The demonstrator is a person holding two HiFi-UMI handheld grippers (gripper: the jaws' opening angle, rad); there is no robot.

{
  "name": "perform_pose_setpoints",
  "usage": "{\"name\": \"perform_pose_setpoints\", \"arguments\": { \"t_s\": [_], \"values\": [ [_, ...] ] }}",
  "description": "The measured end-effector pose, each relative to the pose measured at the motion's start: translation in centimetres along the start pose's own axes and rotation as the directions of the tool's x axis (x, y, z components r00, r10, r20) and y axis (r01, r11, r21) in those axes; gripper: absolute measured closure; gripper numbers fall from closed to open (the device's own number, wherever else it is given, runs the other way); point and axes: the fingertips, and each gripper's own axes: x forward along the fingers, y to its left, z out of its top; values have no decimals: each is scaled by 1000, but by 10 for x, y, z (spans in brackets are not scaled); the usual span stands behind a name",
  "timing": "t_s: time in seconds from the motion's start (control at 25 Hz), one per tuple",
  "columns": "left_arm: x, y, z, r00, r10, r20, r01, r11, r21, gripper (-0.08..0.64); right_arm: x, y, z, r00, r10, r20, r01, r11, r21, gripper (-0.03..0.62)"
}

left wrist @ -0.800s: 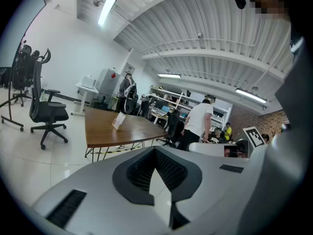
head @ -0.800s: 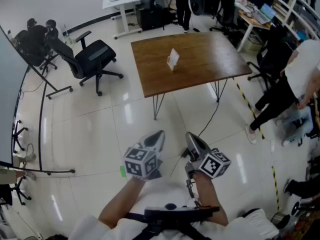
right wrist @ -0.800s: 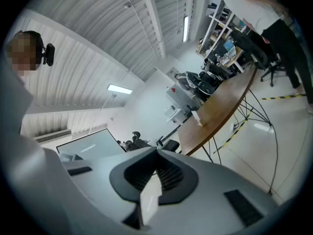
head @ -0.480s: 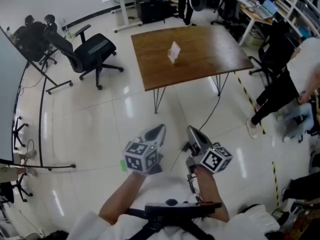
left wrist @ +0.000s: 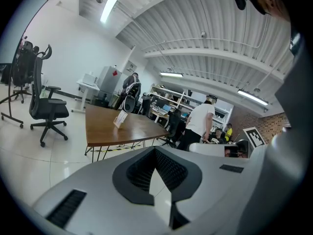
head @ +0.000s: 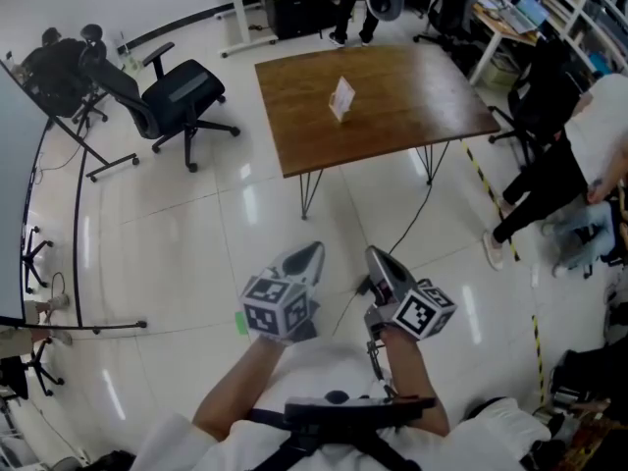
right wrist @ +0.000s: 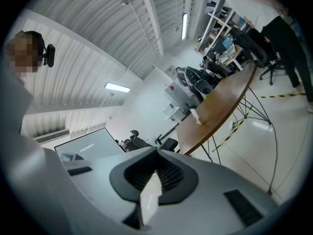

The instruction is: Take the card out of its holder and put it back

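A white card in a small upright holder (head: 340, 97) stands near the middle of the brown wooden table (head: 392, 126), far ahead of me across the tiled floor. The card holder (left wrist: 119, 119) also shows in the left gripper view and, small, the card holder (right wrist: 195, 115) in the right gripper view. My left gripper (head: 307, 260) and right gripper (head: 378, 263) hang side by side close to my body, well short of the table. The left gripper (left wrist: 155, 150) and the right gripper (right wrist: 156, 152) both have their tips together, with nothing between them.
A black office chair (head: 177, 101) stands left of the table. A person (head: 574, 155) bends at the right edge, near yellow-black floor tape (head: 488, 204). A cable (head: 412, 229) runs from under the table. A black stand (head: 78, 224) lines the left side.
The table and card sit slightly higher in the head view than before. Both grippers have stayed together in front of my body, jaws unchanged.
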Motion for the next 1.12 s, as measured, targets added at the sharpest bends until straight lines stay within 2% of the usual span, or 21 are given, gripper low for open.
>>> {"name": "perform_pose_setpoints", "arguments": {
  "t_s": [0.48, 0.6, 0.72, 0.84, 1.0, 1.12],
  "values": [
    [26, 35, 18, 999, -35, -30, 34, 999, -32, 563, 27, -26, 19, 996, -85, 37, 85, 996, 8, 588],
    [30, 46, 28, 998, -54, -33, 53, 998, -29, 563, 37, -19, 35, 990, -128, 54, 129, 991, -26, 588],
    [34, 57, 36, 997, -73, -36, 72, 997, -28, 563, 45, -23, 41, 986, -146, 81, 148, 989, -22, 588],
    [36, 71, 39, 995, -91, -48, 90, 996, -27, 563, 50, -28, 50, 974, -198, 112, 203, 979, -31, 588],
    [38, 87, 44, 991, -116, -60, 115, 993, -25, 563, 60, -34, 46, 966, -221, 134, 226, 974, -26, 588],
    [38, 93, 47, 988, -135, -70, 134, 991, -17, 563, 73, -21, 42, 967, -224, 125, 231, 972, -40, 586]
  ]
}}
